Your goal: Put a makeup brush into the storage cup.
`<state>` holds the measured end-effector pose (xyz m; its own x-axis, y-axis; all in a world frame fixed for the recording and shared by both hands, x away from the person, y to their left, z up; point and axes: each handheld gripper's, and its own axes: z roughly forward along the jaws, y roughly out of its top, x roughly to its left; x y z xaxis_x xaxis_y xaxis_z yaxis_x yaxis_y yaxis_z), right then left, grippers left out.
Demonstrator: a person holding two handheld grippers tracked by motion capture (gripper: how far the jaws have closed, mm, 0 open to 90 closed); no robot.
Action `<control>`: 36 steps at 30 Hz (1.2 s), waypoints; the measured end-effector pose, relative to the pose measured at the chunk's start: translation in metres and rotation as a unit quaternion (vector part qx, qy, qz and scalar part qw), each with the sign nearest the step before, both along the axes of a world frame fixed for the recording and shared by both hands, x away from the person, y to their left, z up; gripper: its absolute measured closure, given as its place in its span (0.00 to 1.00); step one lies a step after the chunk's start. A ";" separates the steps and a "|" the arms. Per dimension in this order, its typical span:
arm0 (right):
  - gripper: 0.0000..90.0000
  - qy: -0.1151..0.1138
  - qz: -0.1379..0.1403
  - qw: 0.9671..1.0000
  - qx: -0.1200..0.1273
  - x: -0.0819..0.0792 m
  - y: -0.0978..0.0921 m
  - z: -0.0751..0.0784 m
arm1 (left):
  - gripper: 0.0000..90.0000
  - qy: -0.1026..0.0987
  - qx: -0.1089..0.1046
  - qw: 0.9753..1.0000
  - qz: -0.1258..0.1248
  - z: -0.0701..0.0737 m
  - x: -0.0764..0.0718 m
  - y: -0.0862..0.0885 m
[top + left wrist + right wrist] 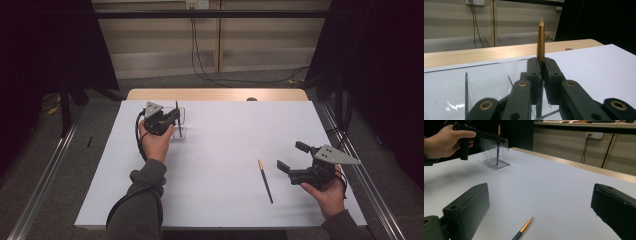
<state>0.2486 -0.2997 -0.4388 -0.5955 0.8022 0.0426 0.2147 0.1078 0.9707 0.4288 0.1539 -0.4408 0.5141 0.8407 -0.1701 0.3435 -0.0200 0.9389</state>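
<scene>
Pencil (540, 41) is standing upright, pinched by the left claw (176, 117) over the clear holder (183, 131) (wrist level), while the right claw (290, 156) is hovering spread beside another pencil (265, 181) on the tabletop (225, 145).

**Layout on the desk**

On the white-topped desk (220, 150), the clear plastic pen holder (181, 125) stands at the far left. The left tongs (176, 118) sit just above it, gripping a gold-tipped dark pen (177, 120) that stands upright in the holder. A second gold-tipped dark pen (265, 181) lies flat at the near right, well apart from the holder, just left of the right tongs (292, 156).
</scene>
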 end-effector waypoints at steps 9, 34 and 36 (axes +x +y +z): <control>0.02 -0.001 0.000 1.000 0.000 0.000 0.000 0.000 | 0.93 0.002 0.001 1.000 -0.003 -0.002 -0.001 -0.001; 0.02 0.000 0.000 1.000 0.000 0.000 0.001 0.000 | 0.92 0.008 0.004 1.000 -0.006 -0.004 -0.002 -0.001; 0.02 -0.001 0.001 1.000 0.001 0.000 0.001 0.000 | 0.91 0.008 0.005 1.000 -0.005 -0.004 -0.003 -0.001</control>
